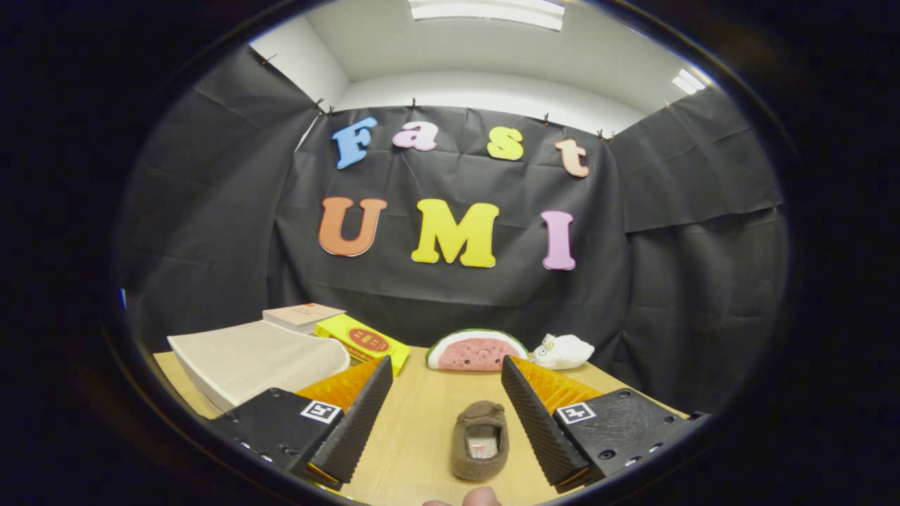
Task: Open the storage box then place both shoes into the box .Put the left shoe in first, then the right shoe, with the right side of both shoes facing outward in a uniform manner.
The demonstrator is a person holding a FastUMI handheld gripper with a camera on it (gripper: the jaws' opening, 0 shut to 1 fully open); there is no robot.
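Shoe [480, 440] on table [422, 429] mid-front, between the wide-open, empty gripper [446, 369] fingers, nearer the right one; long axis runs along them. Box [256, 362] at left edge.

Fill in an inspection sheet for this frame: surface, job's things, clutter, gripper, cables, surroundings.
Surface: light wooden table, bare between the fingers.
Job's things: one brown slipper lies on the table between the fingers, nearer the right one, opening up. A pale beige storage box sits beyond the left finger; whether its lid is open, cannot tell.
Clutter: yellow box, book, watermelon-slice plush, white plush toy, all at the table's far edge.
Gripper: gripper open, fingers wide apart, touching nothing.
Cables: nothing seen.
Surroundings: black cloth wall; white ceiling with lights; a fingertip near the slipper.
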